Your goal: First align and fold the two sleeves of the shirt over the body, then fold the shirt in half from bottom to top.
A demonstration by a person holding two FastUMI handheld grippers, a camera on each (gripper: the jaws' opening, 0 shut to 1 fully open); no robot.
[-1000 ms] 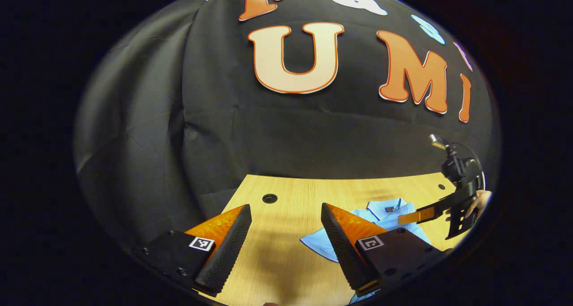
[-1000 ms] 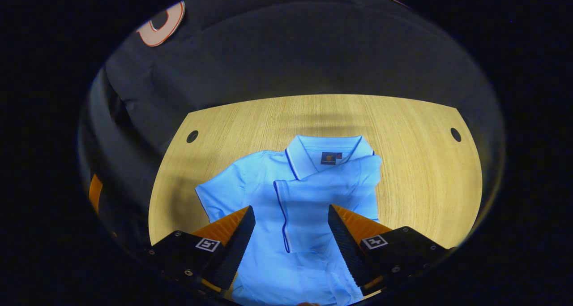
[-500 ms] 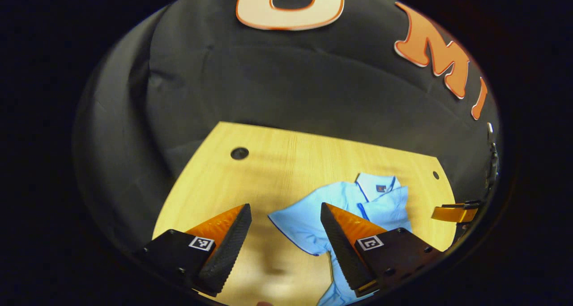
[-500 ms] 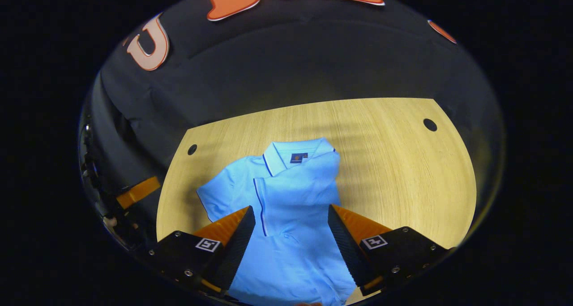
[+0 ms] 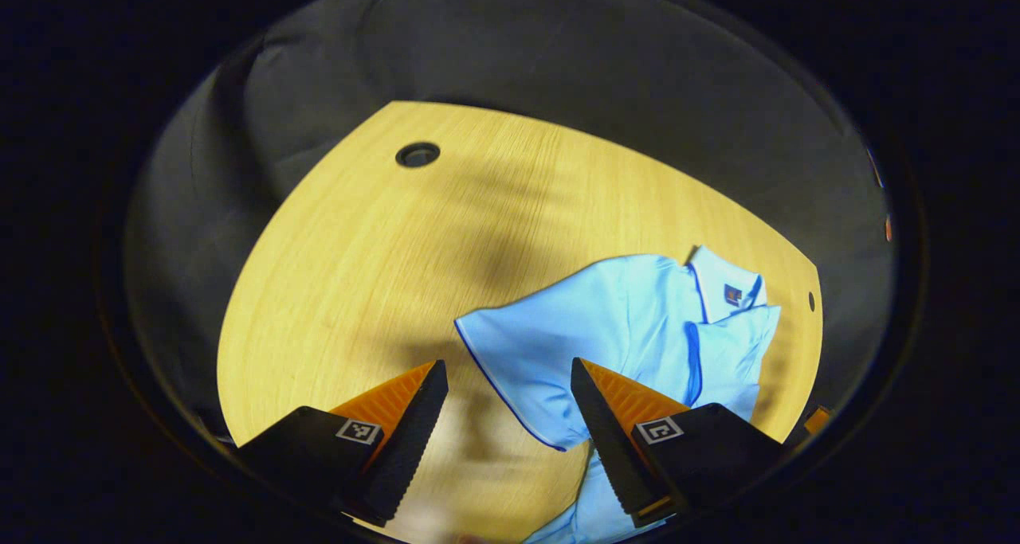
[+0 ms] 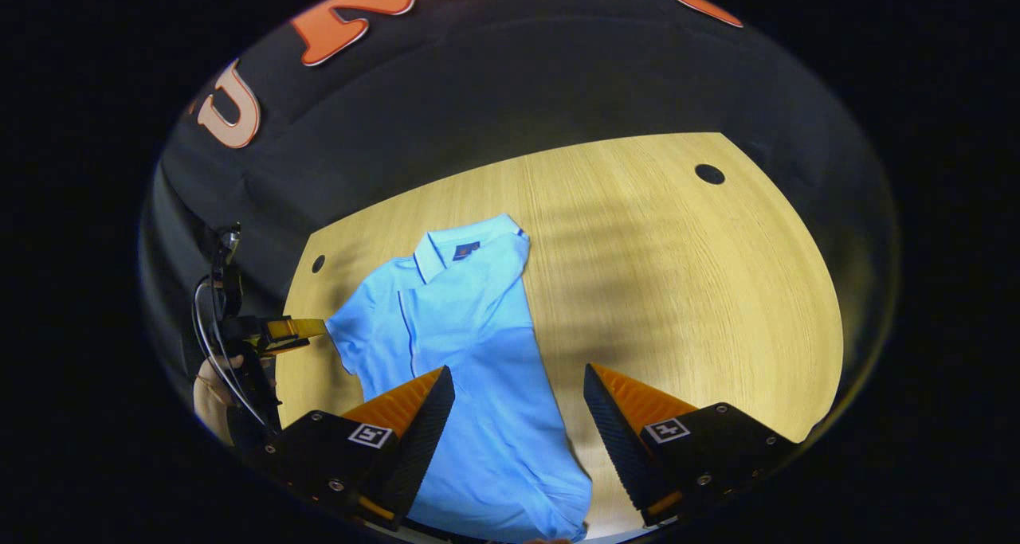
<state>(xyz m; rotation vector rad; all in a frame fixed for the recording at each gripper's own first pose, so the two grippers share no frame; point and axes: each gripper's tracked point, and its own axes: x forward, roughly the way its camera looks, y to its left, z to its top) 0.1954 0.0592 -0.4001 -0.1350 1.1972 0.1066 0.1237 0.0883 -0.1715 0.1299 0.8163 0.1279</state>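
While the left gripper view shows one unfolded sleeve (image 5: pixel 518 361) between the wide-spread left gripper (image 5: pixel 510 440), the right gripper view shows one shirt (image 6: pixel 470 353) on the table (image 6: pixel 701 289), a hand (image 6: pixel 209 389), and the wide, empty right gripper (image 6: pixel 518 440).

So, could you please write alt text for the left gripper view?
A light blue polo shirt lies on a wooden table, one sleeve folded over its body, the other spread flat. The left gripper hovers open above that sleeve's edge.
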